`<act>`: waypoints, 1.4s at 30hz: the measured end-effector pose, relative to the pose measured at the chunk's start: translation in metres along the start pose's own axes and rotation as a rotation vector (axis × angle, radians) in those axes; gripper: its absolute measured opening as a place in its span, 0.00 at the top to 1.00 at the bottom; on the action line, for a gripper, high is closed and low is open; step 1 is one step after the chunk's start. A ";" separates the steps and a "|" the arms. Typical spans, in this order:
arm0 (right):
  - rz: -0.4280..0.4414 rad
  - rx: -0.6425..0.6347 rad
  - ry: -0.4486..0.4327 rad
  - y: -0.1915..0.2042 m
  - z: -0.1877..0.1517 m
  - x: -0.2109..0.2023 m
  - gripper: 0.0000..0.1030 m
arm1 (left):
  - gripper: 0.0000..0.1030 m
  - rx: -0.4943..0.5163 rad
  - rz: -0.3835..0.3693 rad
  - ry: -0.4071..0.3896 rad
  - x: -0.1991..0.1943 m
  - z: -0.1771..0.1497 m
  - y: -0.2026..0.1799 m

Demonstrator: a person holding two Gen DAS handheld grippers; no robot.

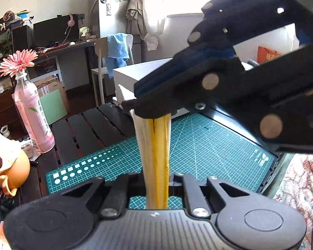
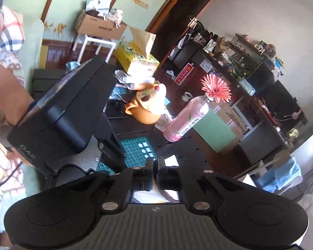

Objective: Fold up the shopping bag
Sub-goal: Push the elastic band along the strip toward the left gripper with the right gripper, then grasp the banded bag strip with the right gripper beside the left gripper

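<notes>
The shopping bag [image 1: 156,152] is gathered into a narrow cream and yellow strip. It runs taut above the mat between my two grippers. At the bottom of the left wrist view, my left gripper [image 1: 156,179] is shut on its near end. My right gripper [image 1: 152,112] reaches in from the upper right and is shut on the far end. In the right wrist view, my right gripper [image 2: 155,173] has its fingers pressed close, with a sliver of cream bag [image 2: 148,198] showing behind them. A hand holds the left gripper's black housing [image 2: 62,114] at the left.
A green cutting mat [image 1: 208,145] lies on a black slatted table [image 1: 89,129]. A pink bottle [image 1: 31,114] holding a pink flower and an orange pot [image 1: 8,162] stand at the left. A white box [image 1: 135,77] sits behind the mat. A yellow tissue box [image 2: 139,58] stands further off.
</notes>
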State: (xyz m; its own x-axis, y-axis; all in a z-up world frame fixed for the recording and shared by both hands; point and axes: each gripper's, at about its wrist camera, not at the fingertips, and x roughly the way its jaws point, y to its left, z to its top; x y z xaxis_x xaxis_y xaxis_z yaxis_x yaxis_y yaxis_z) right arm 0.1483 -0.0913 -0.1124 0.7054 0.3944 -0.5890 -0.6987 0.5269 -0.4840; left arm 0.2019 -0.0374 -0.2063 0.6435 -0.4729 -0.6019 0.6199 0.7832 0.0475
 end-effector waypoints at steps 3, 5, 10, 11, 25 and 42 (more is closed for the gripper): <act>0.033 0.057 -0.015 -0.008 0.001 0.000 0.98 | 0.89 -0.014 -0.010 -0.011 -0.002 0.002 0.002; 0.078 0.103 -0.019 -0.011 -0.001 0.000 0.98 | 0.89 -0.020 -0.009 -0.014 -0.003 0.002 0.004; 0.153 0.190 -0.008 -0.021 -0.006 0.003 0.98 | 0.89 -0.028 -0.013 -0.011 -0.002 0.001 0.006; 0.168 0.208 -0.005 -0.023 -0.007 0.003 0.98 | 0.89 -0.038 -0.022 -0.016 -0.003 0.002 0.008; 0.070 0.405 -0.142 -0.056 -0.039 -0.049 0.73 | 0.88 -0.203 -0.339 -0.063 -0.022 0.009 0.047; -0.026 -0.401 0.019 -0.010 -0.050 -0.041 0.91 | 0.89 -0.258 -0.577 -0.007 -0.013 0.006 0.064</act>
State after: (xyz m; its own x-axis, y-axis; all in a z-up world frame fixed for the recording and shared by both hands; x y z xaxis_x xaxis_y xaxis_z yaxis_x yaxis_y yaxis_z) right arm 0.1209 -0.1500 -0.1155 0.7235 0.3688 -0.5836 -0.6747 0.1988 -0.7108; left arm 0.2360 0.0164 -0.1904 0.2417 -0.8501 -0.4679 0.7403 0.4733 -0.4774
